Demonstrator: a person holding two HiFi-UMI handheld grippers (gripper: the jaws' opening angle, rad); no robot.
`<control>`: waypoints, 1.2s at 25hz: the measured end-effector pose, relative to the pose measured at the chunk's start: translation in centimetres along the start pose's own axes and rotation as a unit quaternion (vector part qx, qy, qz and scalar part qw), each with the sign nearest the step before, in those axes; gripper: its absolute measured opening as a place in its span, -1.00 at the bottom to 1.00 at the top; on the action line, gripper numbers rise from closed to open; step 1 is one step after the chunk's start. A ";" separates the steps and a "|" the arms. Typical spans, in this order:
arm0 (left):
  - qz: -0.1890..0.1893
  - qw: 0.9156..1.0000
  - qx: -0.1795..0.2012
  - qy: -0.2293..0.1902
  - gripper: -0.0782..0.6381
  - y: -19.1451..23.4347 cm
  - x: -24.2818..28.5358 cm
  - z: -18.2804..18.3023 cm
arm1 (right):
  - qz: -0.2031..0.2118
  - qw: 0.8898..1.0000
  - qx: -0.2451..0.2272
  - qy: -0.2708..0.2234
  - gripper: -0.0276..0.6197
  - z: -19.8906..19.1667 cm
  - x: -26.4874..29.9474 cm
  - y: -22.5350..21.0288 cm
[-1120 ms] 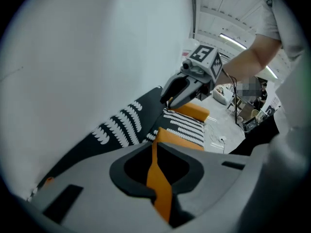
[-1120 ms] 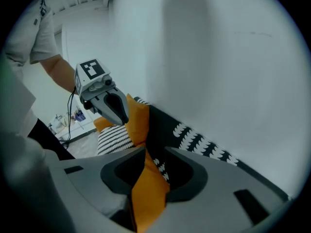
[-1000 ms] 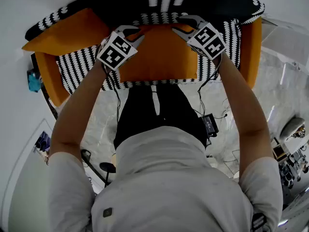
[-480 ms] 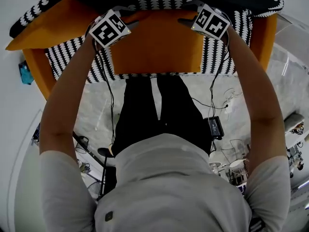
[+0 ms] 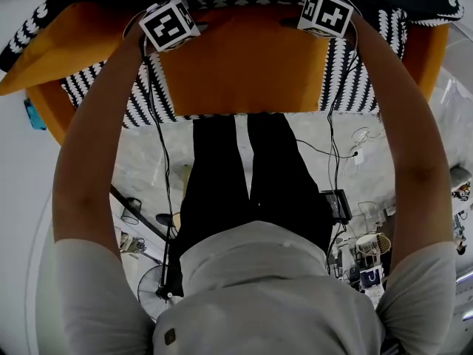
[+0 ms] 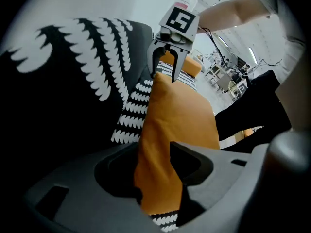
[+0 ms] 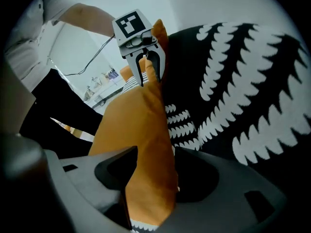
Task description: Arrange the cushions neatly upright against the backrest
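Both grippers now sit closer to the top edge of the head view than a second ago, and the orange cushion (image 5: 244, 65) fills more of that view.

1. Sofa (image 5: 111, 91): black with a white pattern. The head view shows the seat and the front edge, with the person's legs (image 5: 247, 176) just in front of it. Only the gripper views show the backrest (image 6: 73, 96) as a tall surface behind the cushion.

2. Orange cushion: it stands on its edge on the middle of the seat, close in front of the backrest. The head view shows its whole broad face. The gripper views show only its thin top edge, running from one gripper to the other.

3. Second orange cushion (image 5: 52, 50): it lies tilted at the left end of the sofa. Only the head view shows it.

4. Left gripper (image 6: 154, 166) and right gripper (image 7: 150, 174): each one straddles a top corner of the standing cushion. The head view shows only their marker cubes. The gripper views show the jaws, which have just been opening. The jaws stand apart with the cushion edge between them, and the grip is released. Each gripper view also shows the other gripper at the far end of the cushion edge.
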State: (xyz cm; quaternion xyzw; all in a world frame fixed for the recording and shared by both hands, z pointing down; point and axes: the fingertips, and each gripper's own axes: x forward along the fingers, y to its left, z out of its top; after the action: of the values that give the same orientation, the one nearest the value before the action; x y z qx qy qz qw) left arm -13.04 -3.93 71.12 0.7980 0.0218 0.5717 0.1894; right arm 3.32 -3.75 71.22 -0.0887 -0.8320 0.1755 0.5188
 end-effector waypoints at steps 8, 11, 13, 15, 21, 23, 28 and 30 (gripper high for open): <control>-0.039 0.998 0.008 0.049 -0.09 1.8 4.1 -2.2 | 0.057 0.996 -0.001 0.065 -0.09 -3.4 4.4 -1.9; -0.047 0.997 0.014 0.066 -0.05 2.1 4.9 -2.7 | 0.073 0.995 0.013 0.069 -0.06 -3.5 5.0 -2.1; -0.057 0.996 0.010 0.071 -0.04 1.8 5.6 -3.0 | 0.088 0.993 0.025 0.075 -0.05 -3.8 5.5 -1.9; -0.066 0.995 0.000 0.072 -0.04 1.6 6.2 -3.3 | 0.104 0.991 0.035 0.082 -0.03 -4.1 6.2 -1.8; -0.092 0.993 -0.019 0.066 -0.13 1.0 7.3 -3.9 | 0.140 0.985 0.060 0.081 -0.06 -4.4 7.4 -1.1; -0.099 0.993 -0.019 0.066 -0.22 0.8 7.2 -4.0 | 0.148 0.984 0.065 0.074 -0.20 -4.3 7.5 -0.7; -0.095 0.993 -0.004 0.069 -0.42 0.5 7.2 -3.8 | 0.146 0.985 0.057 0.071 -0.45 -4.2 7.2 -0.5; -0.090 0.993 0.007 0.074 -0.49 0.5 6.9 -3.8 | 0.139 0.986 0.049 0.073 -0.50 -4.0 7.0 -0.5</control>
State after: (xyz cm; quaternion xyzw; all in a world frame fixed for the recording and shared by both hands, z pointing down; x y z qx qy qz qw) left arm -14.24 -1.64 78.54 0.7498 0.1109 0.6095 0.2323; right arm 3.78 -1.07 78.83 -0.1909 -0.7617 0.2791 0.5527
